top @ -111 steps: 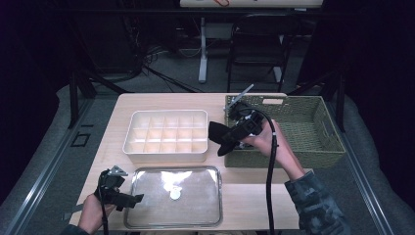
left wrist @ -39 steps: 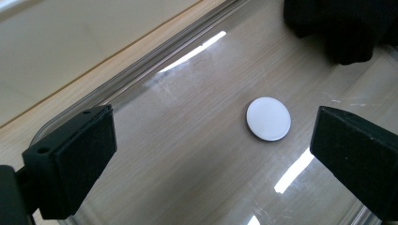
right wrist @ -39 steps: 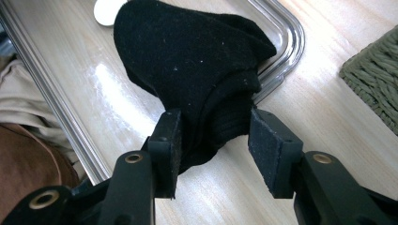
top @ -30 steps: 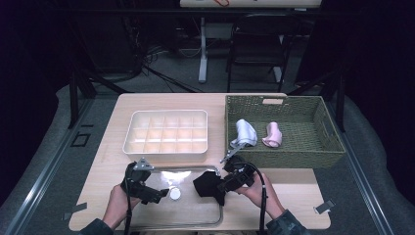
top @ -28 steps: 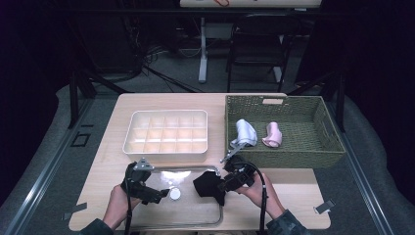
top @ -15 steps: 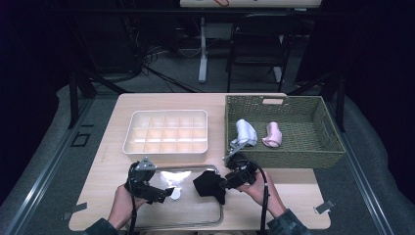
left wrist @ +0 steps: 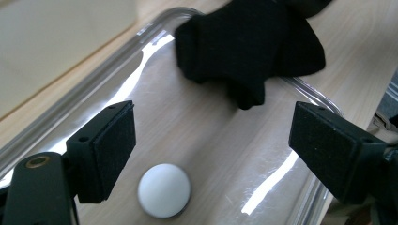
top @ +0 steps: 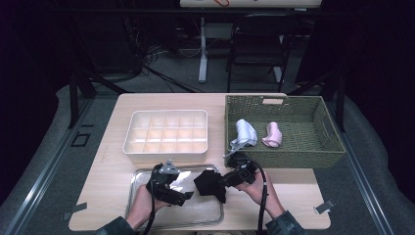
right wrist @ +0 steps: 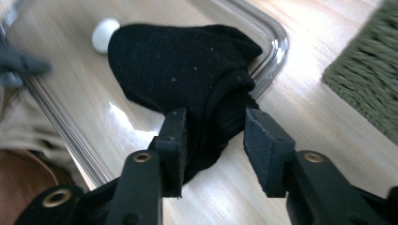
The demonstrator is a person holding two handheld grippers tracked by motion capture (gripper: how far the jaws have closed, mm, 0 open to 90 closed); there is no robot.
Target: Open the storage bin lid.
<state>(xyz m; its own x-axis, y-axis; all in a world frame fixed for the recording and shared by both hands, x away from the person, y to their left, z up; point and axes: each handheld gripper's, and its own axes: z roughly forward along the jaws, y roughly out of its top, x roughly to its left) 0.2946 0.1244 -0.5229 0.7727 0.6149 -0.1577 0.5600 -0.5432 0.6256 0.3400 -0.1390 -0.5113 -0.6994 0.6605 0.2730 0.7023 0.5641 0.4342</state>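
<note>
On the wooden surface (top: 293,205), a clear tray (top: 142,215) is lying nearest the person, and a black sock (top: 210,183) is being held over its right rim by the right hand-held gripper (right wrist: 213,136), whose jaws have just been closing on the bunched cloth. The sock is being faced by the left hand-held gripper (left wrist: 211,140), its jaws standing wide and bare though they have just been narrowing. The sock is lying ahead of those jaws, beyond a small white ball (left wrist: 164,190) on the tray floor.
</note>
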